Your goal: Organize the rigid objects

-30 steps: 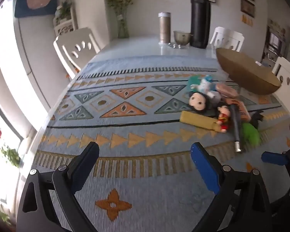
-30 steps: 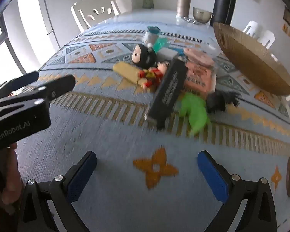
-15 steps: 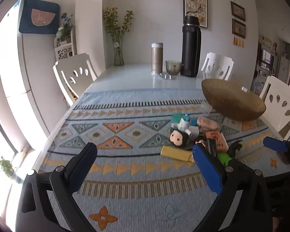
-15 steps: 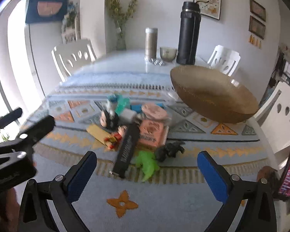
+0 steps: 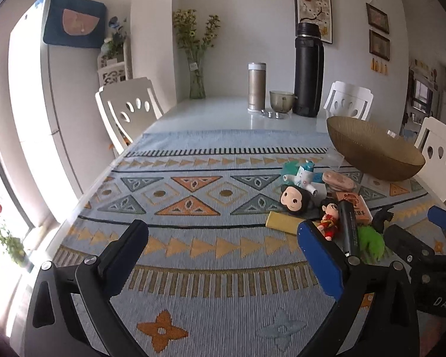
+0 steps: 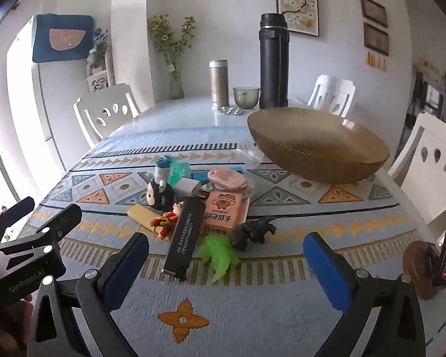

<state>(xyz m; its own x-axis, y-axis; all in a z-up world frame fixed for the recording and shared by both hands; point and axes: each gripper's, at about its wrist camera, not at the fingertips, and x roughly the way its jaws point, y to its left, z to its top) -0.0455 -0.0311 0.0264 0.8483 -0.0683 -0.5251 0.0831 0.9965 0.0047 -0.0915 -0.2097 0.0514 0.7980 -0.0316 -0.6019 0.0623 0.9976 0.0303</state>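
From my left wrist camera, I am holding the left gripper (image 5: 221, 253) above the patterned cloth (image 5: 193, 208), with its fingers spread wide and nothing between them. The pile of small things is lying ahead and to the right of this gripper. The black bar (image 5: 349, 227) is partly hiding behind my right finger, and the bowl (image 5: 374, 151) is standing further back on the right.

From my right wrist camera, I am keeping the right gripper (image 6: 226, 263) spread open and empty too. Here the pile is lying almost straight ahead. The black bar (image 6: 185, 235) is the nearest thing, its long axis pointing toward me and a little left, its near end just ahead of my left finger. The orange box (image 6: 224, 212) is touching it on the right side. I am judging the right gripper to be the nearer one for it.
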